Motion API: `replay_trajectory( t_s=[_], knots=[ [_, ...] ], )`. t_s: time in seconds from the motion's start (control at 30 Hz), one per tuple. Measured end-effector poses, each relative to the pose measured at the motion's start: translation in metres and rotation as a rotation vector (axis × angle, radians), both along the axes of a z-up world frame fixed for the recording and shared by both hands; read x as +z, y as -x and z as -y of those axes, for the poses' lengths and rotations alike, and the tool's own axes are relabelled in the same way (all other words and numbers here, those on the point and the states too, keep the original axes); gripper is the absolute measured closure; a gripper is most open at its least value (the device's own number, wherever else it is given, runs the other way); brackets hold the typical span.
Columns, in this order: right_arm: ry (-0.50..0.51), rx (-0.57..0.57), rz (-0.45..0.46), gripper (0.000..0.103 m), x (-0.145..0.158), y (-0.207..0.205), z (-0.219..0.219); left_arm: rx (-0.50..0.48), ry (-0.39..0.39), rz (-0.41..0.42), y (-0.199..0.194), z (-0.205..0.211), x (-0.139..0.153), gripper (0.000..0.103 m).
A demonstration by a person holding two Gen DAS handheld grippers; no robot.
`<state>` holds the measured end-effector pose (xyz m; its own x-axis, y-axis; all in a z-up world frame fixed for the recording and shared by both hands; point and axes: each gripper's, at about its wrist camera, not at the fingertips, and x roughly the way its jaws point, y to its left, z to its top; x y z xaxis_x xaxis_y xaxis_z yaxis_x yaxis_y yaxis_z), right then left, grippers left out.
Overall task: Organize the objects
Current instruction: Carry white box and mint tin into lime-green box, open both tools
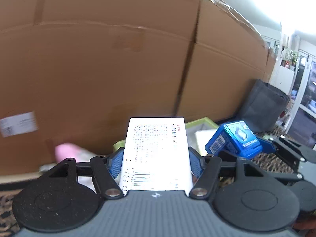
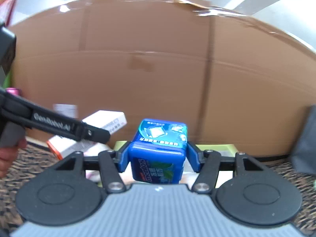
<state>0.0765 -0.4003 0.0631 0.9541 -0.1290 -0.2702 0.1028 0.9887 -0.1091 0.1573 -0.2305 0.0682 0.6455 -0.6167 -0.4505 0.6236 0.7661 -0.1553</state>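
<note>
In the left wrist view my left gripper [image 1: 156, 158] is shut on a white medicine box [image 1: 156, 142] with printed text and a barcode, its blue pads [image 1: 115, 163] pressing both sides. The right wrist view shows my right gripper [image 2: 158, 154] shut on a blue Mentos container [image 2: 158, 158], held upright. Both are lifted over a lime-green tray [image 1: 203, 121] [image 2: 221, 148]. The Mentos container [image 1: 235, 138] also shows at the right of the left wrist view. The white box [image 2: 110, 121] and the left gripper's black finger [image 2: 92, 133] appear at the left of the right wrist view.
A big brown cardboard carton [image 1: 118, 59] [image 2: 158, 69] stands close behind the tray. A dark grey bag [image 1: 262, 106] leans at the right. A pink object [image 1: 65, 152] lies at the left. Below is a patterned brown rug [image 2: 276, 169]. A person's hand [image 2: 7, 158] grips the left handle.
</note>
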Motion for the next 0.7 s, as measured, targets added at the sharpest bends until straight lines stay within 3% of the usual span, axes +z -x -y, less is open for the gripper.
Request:
replay_trajectory(
  t_s=[0.17,0.3,0.33,0.37,0.4,0.53,0.7],
  knots=[
    [0.006,-0.049,-0.038,0.045,-0.015,-0.029,0.04,0.03,-0.049,-0.013,-0.032,0.057,-0.025,0.034],
    [-0.015,-0.023,-0.064,0.044,-0.036,-0.051,0.053,0.045,-0.045,-0.032,-0.047,0.074,-0.042,0.034],
    [-0.024,0.0,-0.082,0.044,-0.043,-0.057,0.056,0.054,-0.031,-0.024,-0.047,0.075,-0.045,0.029],
    [-0.03,0.023,-0.108,0.042,-0.048,-0.062,0.058,0.061,-0.036,-0.025,-0.048,0.076,-0.048,0.015],
    [-0.027,0.016,-0.124,0.032,-0.053,-0.065,0.059,0.077,-0.056,-0.023,-0.047,0.076,-0.05,0.012],
    [-0.015,-0.012,-0.103,0.017,-0.064,-0.059,0.059,0.106,-0.07,0.015,-0.039,0.069,-0.059,0.01],
    [-0.019,-0.038,-0.102,0.011,-0.06,-0.054,0.059,0.123,-0.053,-0.013,-0.039,0.059,-0.062,0.01]
  ],
)
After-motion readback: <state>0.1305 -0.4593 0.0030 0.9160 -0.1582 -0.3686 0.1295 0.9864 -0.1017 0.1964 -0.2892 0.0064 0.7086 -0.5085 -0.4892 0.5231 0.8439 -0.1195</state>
